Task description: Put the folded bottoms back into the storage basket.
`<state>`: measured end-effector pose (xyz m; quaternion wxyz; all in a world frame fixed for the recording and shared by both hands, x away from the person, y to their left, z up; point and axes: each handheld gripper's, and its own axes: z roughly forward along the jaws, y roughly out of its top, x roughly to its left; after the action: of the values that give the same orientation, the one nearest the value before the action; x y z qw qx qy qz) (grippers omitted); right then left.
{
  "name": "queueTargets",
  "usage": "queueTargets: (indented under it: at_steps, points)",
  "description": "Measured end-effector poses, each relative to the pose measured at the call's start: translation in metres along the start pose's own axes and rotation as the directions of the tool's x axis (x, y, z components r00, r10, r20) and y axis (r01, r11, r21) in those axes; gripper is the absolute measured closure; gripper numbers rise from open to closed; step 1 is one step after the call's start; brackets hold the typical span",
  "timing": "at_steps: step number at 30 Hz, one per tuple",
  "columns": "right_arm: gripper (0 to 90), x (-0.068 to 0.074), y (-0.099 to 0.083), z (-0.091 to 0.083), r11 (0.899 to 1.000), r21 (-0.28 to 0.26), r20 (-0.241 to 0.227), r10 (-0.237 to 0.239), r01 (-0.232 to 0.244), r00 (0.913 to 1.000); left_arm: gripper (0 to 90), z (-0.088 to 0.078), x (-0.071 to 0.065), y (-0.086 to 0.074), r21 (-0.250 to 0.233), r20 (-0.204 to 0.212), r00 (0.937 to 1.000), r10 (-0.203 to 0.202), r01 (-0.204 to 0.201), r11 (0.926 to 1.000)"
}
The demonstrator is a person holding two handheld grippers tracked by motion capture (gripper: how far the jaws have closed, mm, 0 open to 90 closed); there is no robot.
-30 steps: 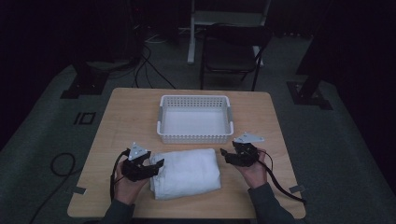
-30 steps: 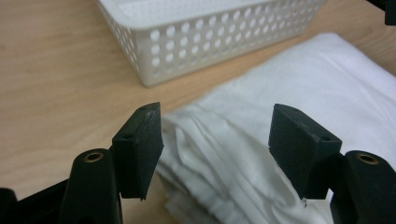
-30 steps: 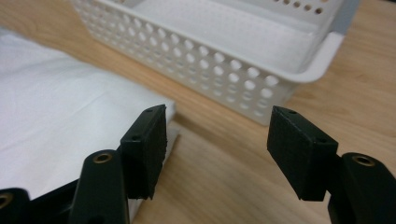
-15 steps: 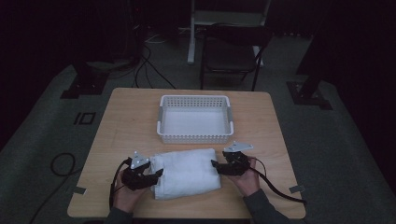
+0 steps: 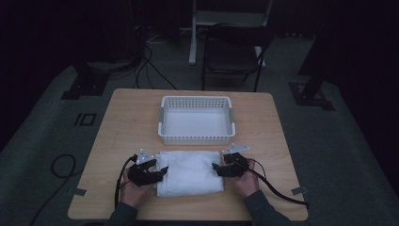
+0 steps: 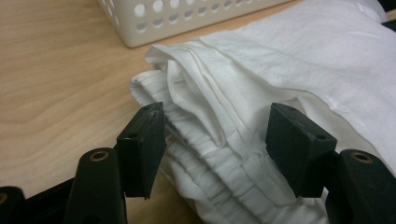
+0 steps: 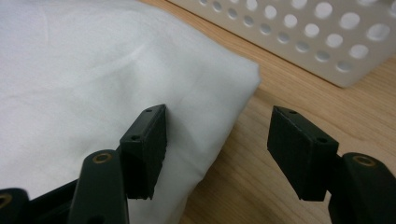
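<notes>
A folded white cloth (image 5: 190,172) lies on the wooden table (image 5: 117,127), just in front of a white perforated basket (image 5: 196,140). My left gripper (image 5: 162,172) is at the cloth's left end, held low. In the left gripper view the jaws (image 6: 217,135) stand open around the cloth's layered edge (image 6: 224,93), without squeezing it. My right gripper (image 5: 215,168) is at the cloth's right end. Its jaws (image 7: 217,135) are open too, one over the cloth (image 7: 93,70) and one over bare wood, with the cloth's corner between them.
The basket (image 6: 187,18) (image 7: 327,42) is empty and close behind both grippers. A dark chair (image 5: 235,47) stands beyond the table's far edge. Cables trail from both grippers toward the near edge, and one lies on the floor (image 5: 61,165) at the left.
Both hands have sunk toward the table. The right gripper has come nearer and inward to the cloth's right end. The left gripper has closed in on the left end.
</notes>
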<state>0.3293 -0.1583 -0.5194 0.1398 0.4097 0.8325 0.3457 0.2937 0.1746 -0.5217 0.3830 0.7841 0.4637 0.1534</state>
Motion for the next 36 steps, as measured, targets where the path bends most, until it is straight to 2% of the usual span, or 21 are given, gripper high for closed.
queueTargets:
  at_steps: [7,9,15,18,22,26,28,29,30,31,32,35,36]
  points:
    - [37.4,-0.012,-0.001,0.005,1.0,-0.001,0.021,0.026,-0.026,0.9995,37.4,0.014,-0.006,0.01,-0.009,-0.03,0.9995,0.009,-0.009,0.9999]
    - [37.8,-0.015,0.001,0.006,1.0,-0.003,0.041,0.021,-0.021,0.9989,37.4,0.018,-0.008,0.013,-0.012,-0.037,0.9992,0.011,-0.012,0.9999]
    - [38.1,-0.026,0.006,0.009,0.999,-0.007,0.086,0.035,-0.035,0.9957,37.4,0.029,-0.01,0.024,-0.009,-0.041,0.999,0.015,-0.015,0.9998]
    - [39.4,-0.03,0.008,0.009,1.0,-0.01,0.088,0.031,-0.03,0.9956,37.3,0.031,-0.01,0.027,-0.015,-0.045,0.999,0.009,-0.009,0.9998]
    - [39.1,-0.03,0.014,-0.003,0.999,-0.045,0.08,0.034,-0.031,0.9962,37.4,0.02,-0.007,0.033,-0.028,-0.05,0.9987,-0.005,0.004,0.9996]
    - [37.6,-0.029,0.018,-0.011,0.997,-0.069,0.045,0.035,-0.032,0.9984,35.1,-0.002,-0.006,0.044,-0.097,-0.041,0.998,-0.048,0.044,0.9943]
    - [34.1,-0.026,0.021,-0.012,0.996,-0.079,0.024,0.036,-0.034,0.9991,28.9,-0.008,-0.008,0.05,-0.135,-0.041,0.9967,-0.07,0.064,0.9887]
    - [30.9,-0.025,0.022,-0.01,0.996,-0.078,0.004,0.043,-0.042,0.9991,25.6,-0.008,-0.009,0.051,-0.137,-0.028,0.9967,-0.076,0.071,0.988]
    - [30.9,-0.025,0.022,-0.01,0.996,-0.078,0.004,0.043,-0.042,0.9991,22.8,-0.008,-0.009,0.051,-0.137,-0.028,0.9967,-0.076,0.071,0.988]
    - [28.8,-0.025,0.023,-0.009,0.996,-0.078,-0.004,0.047,-0.047,0.9989,22.8,-0.002,-0.01,0.053,-0.103,-0.003,0.9972,-0.074,0.074,0.992]
    - [24.1,-0.024,0.025,-0.003,0.995,-0.068,-0.002,0.067,-0.067,0.9978,14.2,0.004,-0.011,0.052,-0.074,0.007,0.9977,-0.068,0.068,0.9949]
    - [21.6,-0.024,0.025,0.002,0.994,-0.059,-0.011,0.09,-0.091,0.9959,10.4,0.017,-0.012,0.047,-0.028,0.015,0.9974,-0.071,0.071,0.9971]
    - [20.8,-0.024,0.024,0.004,0.994,-0.053,-0.019,0.095,-0.096,0.9953,9.3,0.023,-0.012,0.045,-0.005,0.006,0.9977,-0.068,0.068,0.9977]
